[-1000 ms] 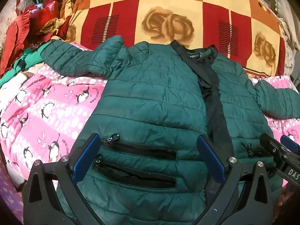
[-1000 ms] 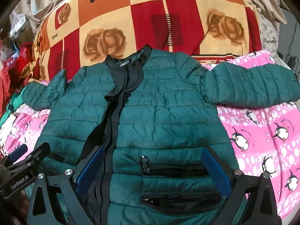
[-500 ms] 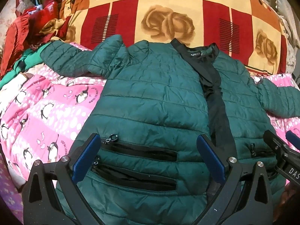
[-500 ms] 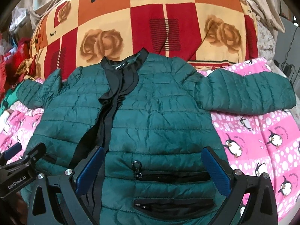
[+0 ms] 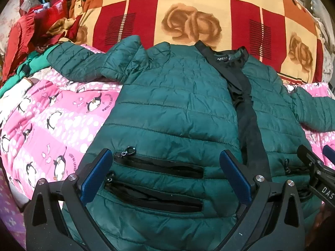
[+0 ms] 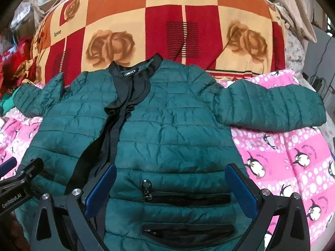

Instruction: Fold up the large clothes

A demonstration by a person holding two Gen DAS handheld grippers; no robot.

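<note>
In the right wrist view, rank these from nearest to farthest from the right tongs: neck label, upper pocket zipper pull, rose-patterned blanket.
1. upper pocket zipper pull, between the open right tongs.
2. neck label, at the collar, up the green jacket.
3. rose-patterned blanket, behind the collar.

bed: pink penguin sheet point(image 6: 293, 146) | behind: rose-check blanket point(image 6: 188, 21)

A home bedroom is showing here: a pink penguin-print blanket point(image 6: 293, 156) is covering the bed, a rose-patterned "love" quilt point(image 6: 167, 31) is lying behind, and loose clothes point(image 5: 41, 29) are piling up beside.
</note>
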